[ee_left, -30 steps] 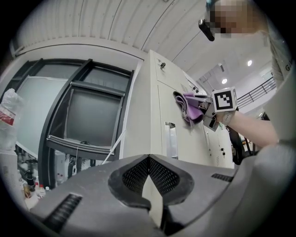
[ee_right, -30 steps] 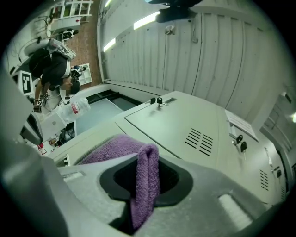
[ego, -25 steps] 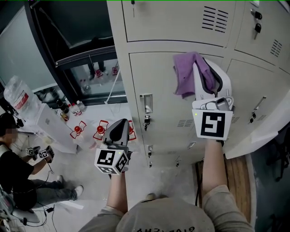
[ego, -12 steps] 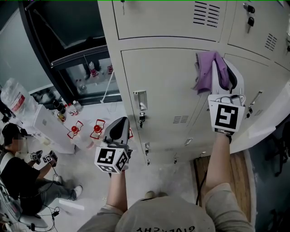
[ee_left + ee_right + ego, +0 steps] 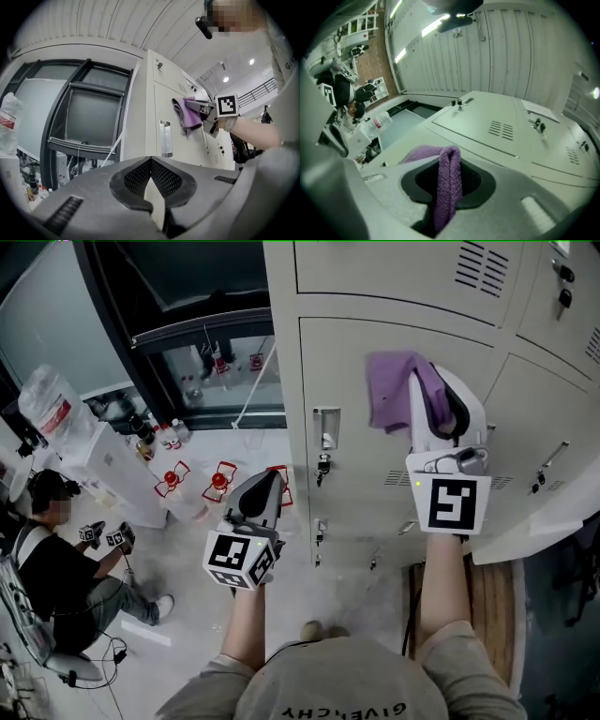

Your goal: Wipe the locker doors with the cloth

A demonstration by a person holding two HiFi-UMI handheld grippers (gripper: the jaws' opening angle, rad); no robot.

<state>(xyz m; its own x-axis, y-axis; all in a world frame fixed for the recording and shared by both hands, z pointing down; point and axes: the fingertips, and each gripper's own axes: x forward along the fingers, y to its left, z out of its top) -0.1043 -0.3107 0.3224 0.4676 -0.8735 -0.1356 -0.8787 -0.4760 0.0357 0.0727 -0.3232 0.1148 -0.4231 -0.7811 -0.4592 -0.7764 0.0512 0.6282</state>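
Observation:
The beige locker door (image 5: 366,465) fills the middle of the head view, with a metal handle (image 5: 325,428) on its left side. My right gripper (image 5: 424,390) is shut on a purple cloth (image 5: 392,390), which lies pressed flat against this door, right of the handle. In the right gripper view the cloth (image 5: 448,183) hangs pinched between the jaws. My left gripper (image 5: 267,486) hovers lower left, off the lockers, shut with nothing held. The left gripper view shows the cloth (image 5: 184,115) and the handle (image 5: 166,138) from the side.
More locker doors (image 5: 553,437) with vents and keys stand to the right and above. One lower right door (image 5: 534,521) hangs ajar. A dark window frame (image 5: 187,324) is at left. A seated person (image 5: 56,568) and bottles (image 5: 169,437) occupy the floor at left.
The right gripper carried the cloth rightward across the door, then back left and a little lower. The left gripper stayed about where it was.

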